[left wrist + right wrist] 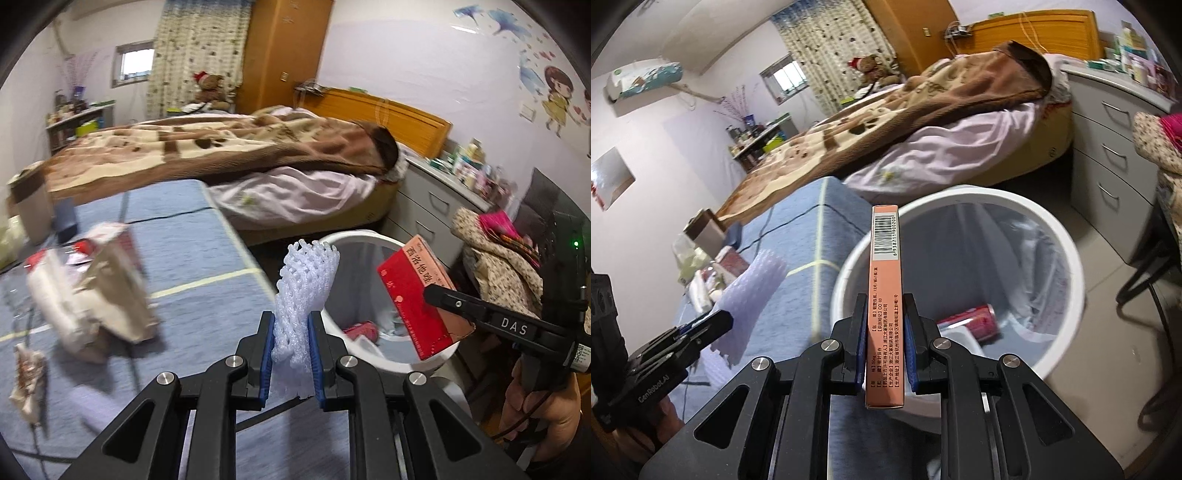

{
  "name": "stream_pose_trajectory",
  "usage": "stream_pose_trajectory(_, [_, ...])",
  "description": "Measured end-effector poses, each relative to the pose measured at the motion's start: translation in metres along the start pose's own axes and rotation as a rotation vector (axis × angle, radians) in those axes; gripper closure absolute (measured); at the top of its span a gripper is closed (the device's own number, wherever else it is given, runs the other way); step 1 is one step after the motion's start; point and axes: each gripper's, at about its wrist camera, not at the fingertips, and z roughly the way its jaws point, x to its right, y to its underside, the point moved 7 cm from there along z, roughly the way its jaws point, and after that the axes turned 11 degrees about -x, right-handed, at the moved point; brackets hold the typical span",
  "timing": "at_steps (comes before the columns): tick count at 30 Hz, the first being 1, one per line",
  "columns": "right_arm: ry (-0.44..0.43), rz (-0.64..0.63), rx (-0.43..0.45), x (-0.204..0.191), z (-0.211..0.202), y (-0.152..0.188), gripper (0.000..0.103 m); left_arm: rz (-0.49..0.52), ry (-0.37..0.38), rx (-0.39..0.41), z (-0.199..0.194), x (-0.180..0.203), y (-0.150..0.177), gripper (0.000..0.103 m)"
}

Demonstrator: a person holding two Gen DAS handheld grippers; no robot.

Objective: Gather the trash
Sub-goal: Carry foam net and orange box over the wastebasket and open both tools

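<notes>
Left gripper point(291, 339) jaws are clamping the white foam net point(304, 291), which is sticking up just beside the white trash bin point(373, 236) rim. Right gripper point(885, 345) jaws are pinching the red medicine box point(885, 295) edge-on, holding it over the bin's near rim. A red can point(971, 319) is lying inside the bin. More wrappers point(88, 288) are sitting on the blue-covered table point(192, 240).

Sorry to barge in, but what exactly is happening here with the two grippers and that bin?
A person is clearing trash. The left gripper is shut on a white foam net; the right gripper is shut on a red medicine box. Both hang near the white bin, which already holds a can. More litter lies on the blue table.
</notes>
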Motion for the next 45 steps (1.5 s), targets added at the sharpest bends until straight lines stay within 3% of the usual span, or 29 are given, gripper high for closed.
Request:
stream_pose_trajectory(10, [0.057,0.004,-0.032,0.019,0.004,-0.002,0.085,0.056,0.048,-0.066,0.05,0.04,-0.013,0.085])
stream_pose_trajectory(19, [0.094,0.006,-0.053,0.03,0.004,0.0,0.08,0.056,0.088,-0.115,0.075,0.045,-0.014,0.08])
stream_pose_trajectory(23, [0.091,0.012,-0.041,0.032,0.0,-0.001,0.059,0.056,0.094,-0.11,0.074,0.046,-0.014,0.073])
stream_pose_trajectory(45, [0.034,-0.095,0.001,-0.01,-0.018,0.003,0.058,-0.016,0.082,-0.039,0.023,0.02,-0.001,0.071])
